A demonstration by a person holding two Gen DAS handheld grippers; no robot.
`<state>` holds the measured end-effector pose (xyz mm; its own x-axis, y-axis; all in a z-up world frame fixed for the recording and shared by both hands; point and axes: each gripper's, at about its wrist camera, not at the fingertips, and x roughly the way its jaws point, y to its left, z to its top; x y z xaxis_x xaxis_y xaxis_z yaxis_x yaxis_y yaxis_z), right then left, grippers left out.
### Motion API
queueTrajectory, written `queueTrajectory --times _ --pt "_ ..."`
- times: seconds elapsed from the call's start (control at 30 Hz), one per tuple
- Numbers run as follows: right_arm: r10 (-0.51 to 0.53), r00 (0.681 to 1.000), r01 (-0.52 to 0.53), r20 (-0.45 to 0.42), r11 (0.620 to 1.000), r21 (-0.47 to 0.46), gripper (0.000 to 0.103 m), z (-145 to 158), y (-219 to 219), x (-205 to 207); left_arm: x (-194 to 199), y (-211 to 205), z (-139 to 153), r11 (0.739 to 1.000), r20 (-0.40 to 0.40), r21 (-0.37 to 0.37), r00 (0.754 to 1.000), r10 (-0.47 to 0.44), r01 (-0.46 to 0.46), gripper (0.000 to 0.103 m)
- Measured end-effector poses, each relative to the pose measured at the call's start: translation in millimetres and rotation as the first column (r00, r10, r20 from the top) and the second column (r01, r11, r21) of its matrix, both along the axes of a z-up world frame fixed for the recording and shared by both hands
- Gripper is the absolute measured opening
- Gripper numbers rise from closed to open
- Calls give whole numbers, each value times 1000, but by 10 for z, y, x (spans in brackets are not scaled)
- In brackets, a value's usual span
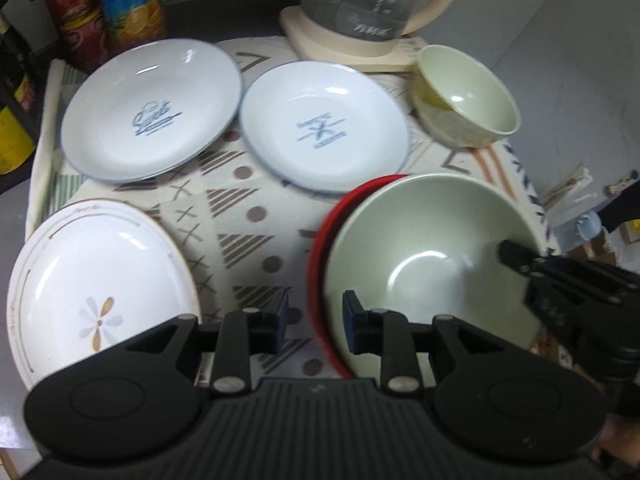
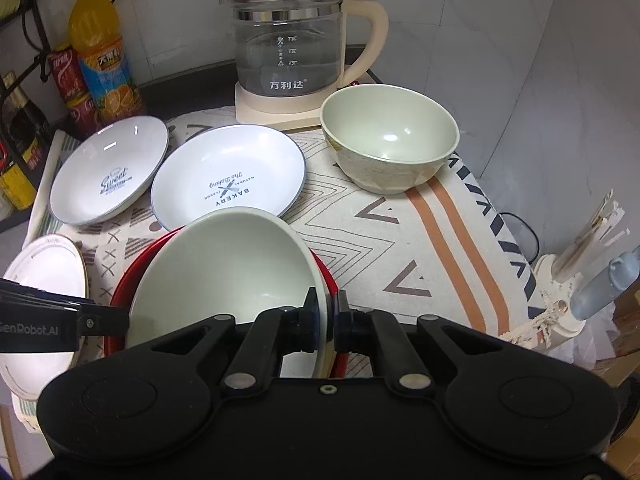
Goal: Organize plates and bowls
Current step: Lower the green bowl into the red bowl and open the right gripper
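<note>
Most of the sorting is not done yet, I think. The landmark here is the red plate (image 2: pixel 120 300) near the front of the table (image 2: pixel 440 248).

To the left of the red plate lies a flower plate (image 1: pixel 96 288), alone. Behind the red plate, on its left side, sits a white plate with "Sweet" on it (image 2: pixel 110 170). Next to that one, right behind the red plate, is the bakery plate (image 2: pixel 228 180). These plates lie side by side, not in a pile.

On the red plate is a big green bowl (image 2: pixel 224 264), tipped up. The left tongs (image 1: pixel 314 320) are open near its rim and hold nothing. The right tongs (image 2: pixel 326 316) are pinching the bowl's rim.

Far behind the red plate, to the right, a second green bowl (image 2: pixel 390 136) waits by the kettle (image 2: pixel 288 40). I guess the bowls should go together and the plates should be stacked.
</note>
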<state>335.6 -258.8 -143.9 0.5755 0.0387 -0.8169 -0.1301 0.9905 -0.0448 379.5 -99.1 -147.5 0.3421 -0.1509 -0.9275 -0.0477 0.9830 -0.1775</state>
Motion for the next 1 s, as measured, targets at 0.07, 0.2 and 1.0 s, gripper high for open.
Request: queueTrajectory --times 0.07,0.2,1.0 --pt "6 1000 -6 -4 999 -41 6 -20 33 13 6 25 -63 1000 -13 2 1000 4 -4 27" --pt "27 1000 -28 -15 996 -84 7 -48 75 28 12 54 -57 1000 18 8 1000 3 -3 34" --pt "35 999 -35 -13 999 -25 76 63 -69 -30 104 8 119 999 62 33 998 11 -13 44"
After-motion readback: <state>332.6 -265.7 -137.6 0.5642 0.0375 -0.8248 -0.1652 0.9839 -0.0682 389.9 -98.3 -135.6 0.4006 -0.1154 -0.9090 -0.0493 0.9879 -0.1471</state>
